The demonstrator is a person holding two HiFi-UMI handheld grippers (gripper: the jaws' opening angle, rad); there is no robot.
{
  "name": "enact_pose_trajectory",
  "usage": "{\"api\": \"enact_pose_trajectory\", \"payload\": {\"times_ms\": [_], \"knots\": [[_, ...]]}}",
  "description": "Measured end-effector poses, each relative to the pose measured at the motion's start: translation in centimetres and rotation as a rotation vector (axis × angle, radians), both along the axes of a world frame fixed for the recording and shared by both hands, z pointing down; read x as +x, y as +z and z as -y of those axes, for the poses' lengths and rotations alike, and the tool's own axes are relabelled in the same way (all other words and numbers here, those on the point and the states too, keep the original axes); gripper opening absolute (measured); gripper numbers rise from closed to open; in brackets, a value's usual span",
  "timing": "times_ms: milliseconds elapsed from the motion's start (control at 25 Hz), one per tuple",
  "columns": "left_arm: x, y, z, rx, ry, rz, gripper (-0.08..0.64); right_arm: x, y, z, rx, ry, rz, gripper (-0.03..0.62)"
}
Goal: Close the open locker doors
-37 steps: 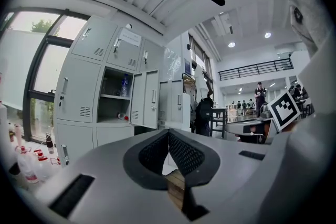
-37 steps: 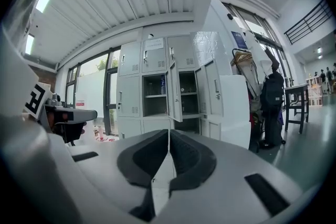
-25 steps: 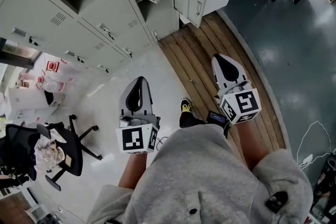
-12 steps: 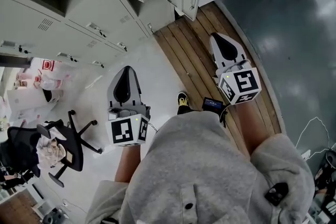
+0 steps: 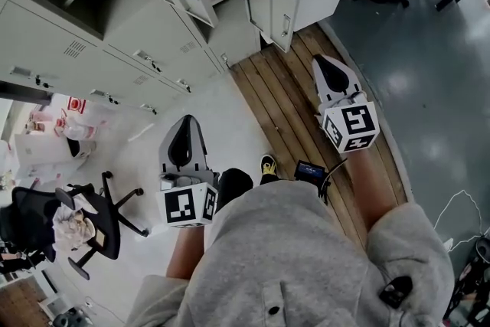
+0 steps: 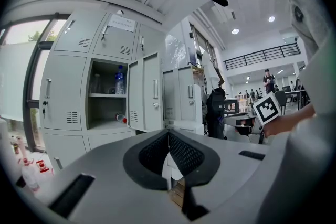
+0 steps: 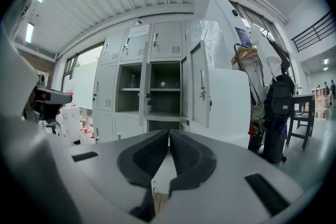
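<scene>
Left gripper (image 6: pixel 168 135): grey shell, dark ribbed pads pressed together with nothing between them; lower centre-left of the head view, nose toward the lockers.
Right gripper (image 7: pixel 169 132): pads closed on each other, empty; right of centre in the head view, over the brown wooden plank floor strip (image 5: pixel 283 103).
Pale grey metal locker bank (image 5: pixel 138 34): upper left to top centre of the head view.
Open locker doors (image 7: pixel 200 84): centre of the right gripper view, well apart from both grippers; upright, long axis vertical, swung outward from the bank.
Clear water bottle (image 6: pixel 119 80): upright on a shelf in an open compartment.
Black office chair (image 5: pixel 96 224): lower left of the head view.
</scene>
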State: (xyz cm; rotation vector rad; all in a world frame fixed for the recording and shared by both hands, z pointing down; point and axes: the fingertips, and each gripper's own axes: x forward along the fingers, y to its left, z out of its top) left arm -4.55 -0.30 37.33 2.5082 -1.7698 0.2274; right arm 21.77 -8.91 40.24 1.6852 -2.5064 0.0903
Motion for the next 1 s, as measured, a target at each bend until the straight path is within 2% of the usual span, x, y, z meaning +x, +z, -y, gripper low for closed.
{"api": "enact_pose_trajectory", "payload": {"times_ms": [360,680,720,800,1000], "knots": [[-0.9,0.6,0.9,-0.008,-0.019,0.007,0.011,0.8,1.6,5.3,0.017,0.009,-0.022,0.035],[-2.3,2.3,3.4,-0.033,0.001,0.002,0.011,1.1,6.4,12.6,-0.056,0.016,-0.033,0.039],[-2.4,2.4,3.6,-0.037,0.003,0.005,0.011,1.1,7.1,13.5,-0.072,0.015,-0.027,0.05],[-2.8,2.6,4.1,-0.043,0.006,0.013,0.011,1.4,8.0,15.3,-0.095,0.022,-0.008,0.117],[-4.1,3.7,4.9,-0.076,-0.008,0.029,0.011,2.2,10.0,19.9,-0.105,0.071,-0.009,0.133]]}}
